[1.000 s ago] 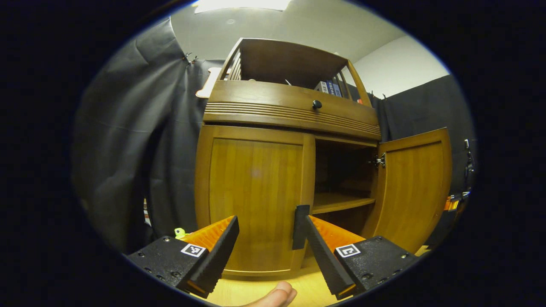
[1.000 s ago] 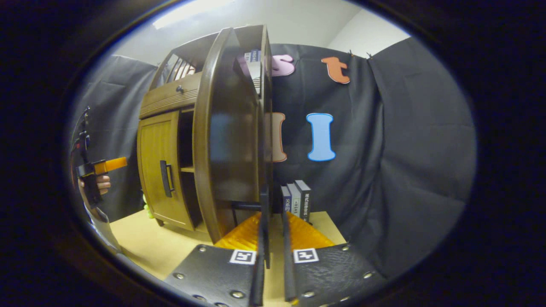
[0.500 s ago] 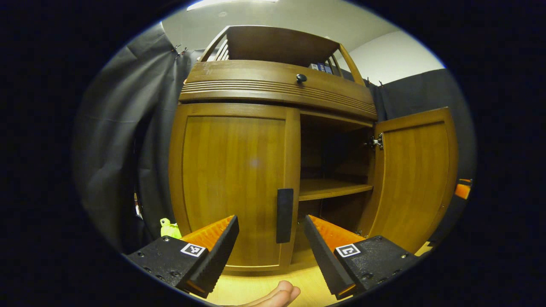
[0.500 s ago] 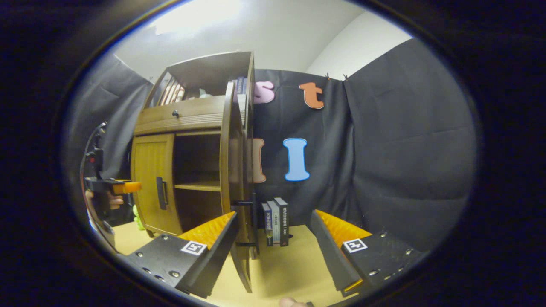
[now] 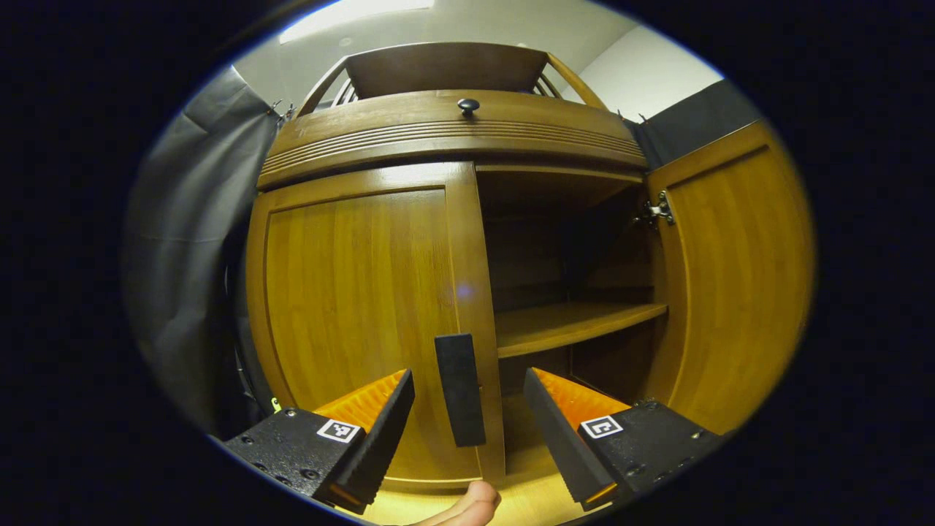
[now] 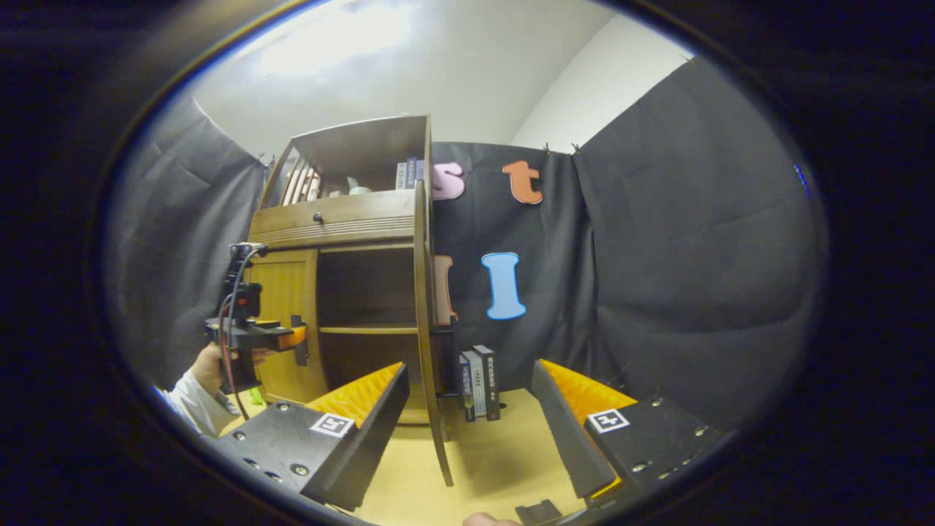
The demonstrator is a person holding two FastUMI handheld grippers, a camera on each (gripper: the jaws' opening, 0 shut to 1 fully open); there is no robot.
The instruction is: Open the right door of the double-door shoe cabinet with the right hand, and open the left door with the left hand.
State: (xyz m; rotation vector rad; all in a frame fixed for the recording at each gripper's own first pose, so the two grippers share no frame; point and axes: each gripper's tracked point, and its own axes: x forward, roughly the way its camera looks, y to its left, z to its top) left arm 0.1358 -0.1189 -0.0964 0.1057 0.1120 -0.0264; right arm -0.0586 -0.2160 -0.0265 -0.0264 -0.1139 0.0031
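The shoe cabinet (image 5: 453,139) stands on the wooden floor against the booth's back cloth, with its right door (image 5: 730,277) swung out on its hinge and the shelf (image 5: 577,325) inside exposed; in the right gripper view that door (image 6: 427,329) shows edge-on, pointing out from the cabinet's front right corner towards the camera. The right gripper (image 6: 467,420) hangs clear of it with fingers spread wide and nothing between them, which suggests its half of the job is done. The left door (image 5: 358,314) sits shut, flush with the cabinet front. Its dark bar handle (image 5: 460,391) runs upright along the door's inner edge, near the bottom. The left gripper (image 5: 467,424) faces the handle with fingers wide, one to each side and not touching, likely so they can close across the bar's short width and pull the door outward to the left.
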